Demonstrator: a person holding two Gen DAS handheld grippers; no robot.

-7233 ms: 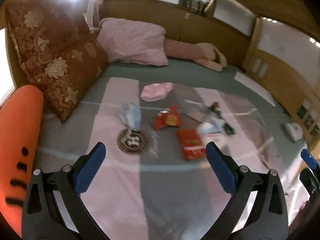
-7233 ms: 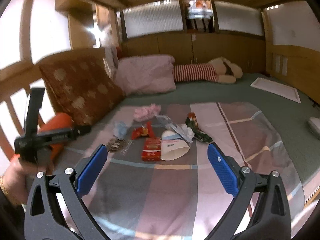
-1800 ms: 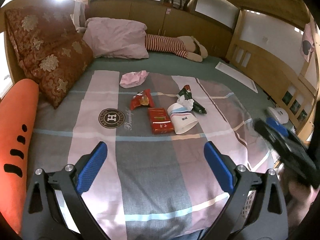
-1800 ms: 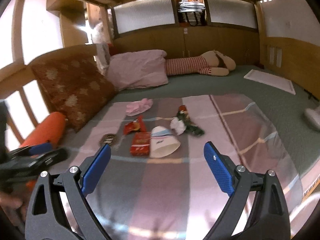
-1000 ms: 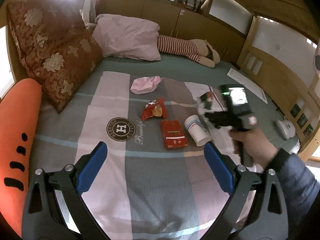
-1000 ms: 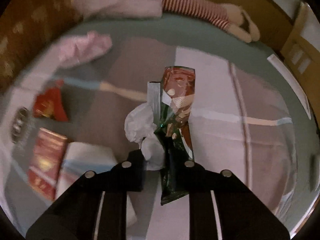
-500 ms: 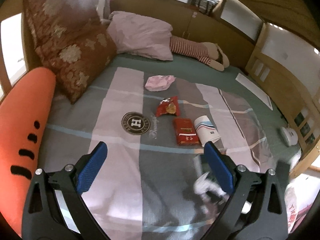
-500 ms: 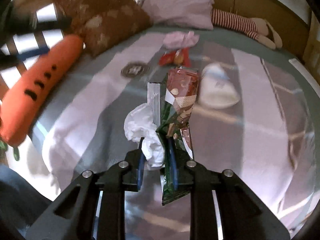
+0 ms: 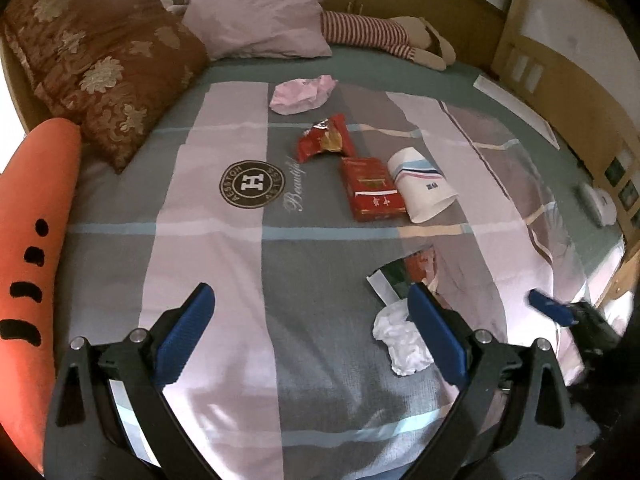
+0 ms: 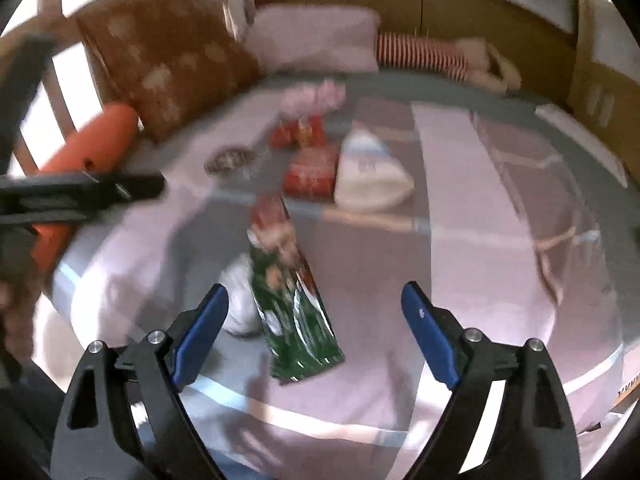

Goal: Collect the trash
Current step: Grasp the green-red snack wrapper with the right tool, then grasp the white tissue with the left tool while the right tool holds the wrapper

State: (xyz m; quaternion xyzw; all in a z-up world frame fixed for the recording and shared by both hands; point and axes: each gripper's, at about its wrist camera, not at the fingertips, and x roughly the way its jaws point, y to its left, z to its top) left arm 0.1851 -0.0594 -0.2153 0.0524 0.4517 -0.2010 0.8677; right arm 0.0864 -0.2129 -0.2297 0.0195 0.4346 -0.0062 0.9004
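The right tongs (image 10: 314, 312) had just sprung wide, dropping the green-and-red foil snack wrapper (image 10: 294, 308) and crumpled white tissue (image 9: 402, 342) near the bed's (image 9: 208, 248) front edge; the left tongs (image 9: 310, 328) gaped empty, and further pickups awaited, I judged.

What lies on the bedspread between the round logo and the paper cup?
In the left wrist view, the flat red packet lies between the round logo and the paper cup, right beside the cup.
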